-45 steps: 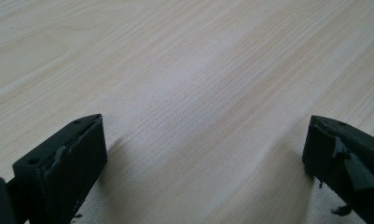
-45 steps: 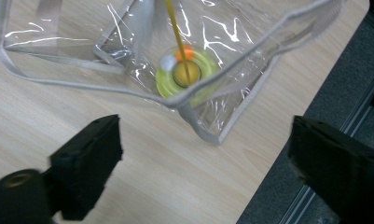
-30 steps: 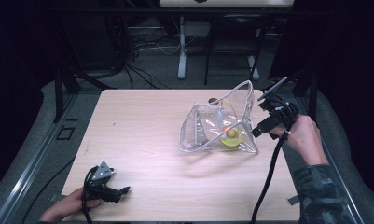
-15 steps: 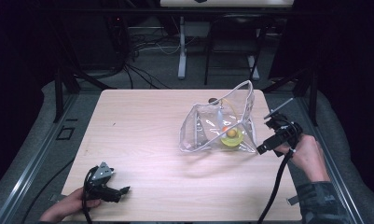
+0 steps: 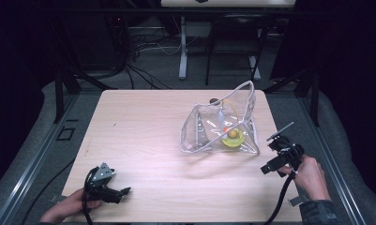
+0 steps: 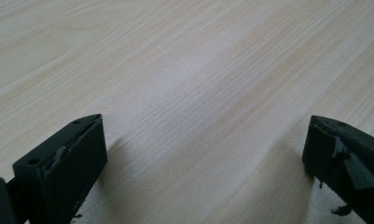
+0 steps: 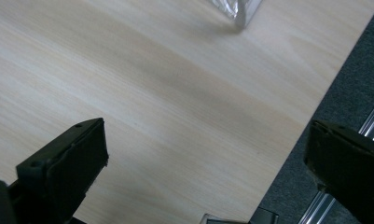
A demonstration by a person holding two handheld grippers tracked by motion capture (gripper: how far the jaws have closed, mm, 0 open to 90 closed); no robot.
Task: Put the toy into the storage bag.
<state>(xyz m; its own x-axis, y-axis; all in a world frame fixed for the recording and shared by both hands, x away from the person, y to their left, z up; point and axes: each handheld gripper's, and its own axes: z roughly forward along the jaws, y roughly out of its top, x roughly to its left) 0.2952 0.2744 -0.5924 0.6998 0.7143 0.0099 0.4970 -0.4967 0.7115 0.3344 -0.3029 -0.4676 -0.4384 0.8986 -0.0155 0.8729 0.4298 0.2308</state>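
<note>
A clear plastic bag [image 5: 214, 126] stands open on the wooden table [image 5: 143, 131], right of centre. Inside it lie a yellow-green ring [image 5: 233, 140] and a small orange ball [image 5: 233, 134]. My right gripper [image 5: 267, 169] is held above the table's right edge, just below and right of the bag, open and empty; a corner of the bag [image 7: 240, 11] shows at the top of the right gripper view. My left gripper [image 5: 124, 191] rests low at the front left corner, open, its jaws wide apart over bare wood [image 6: 189, 93].
The table's right edge [image 7: 292, 140] runs under my right gripper, with grey floor and a metal rail [image 7: 366, 126] beyond it. Stands, cables and a chair base [image 5: 183, 56] are in the dark behind the table.
My right gripper has let go of the bag's upper right edge and moved down and toward the front right. The bag stays standing. The left gripper has not moved.
</note>
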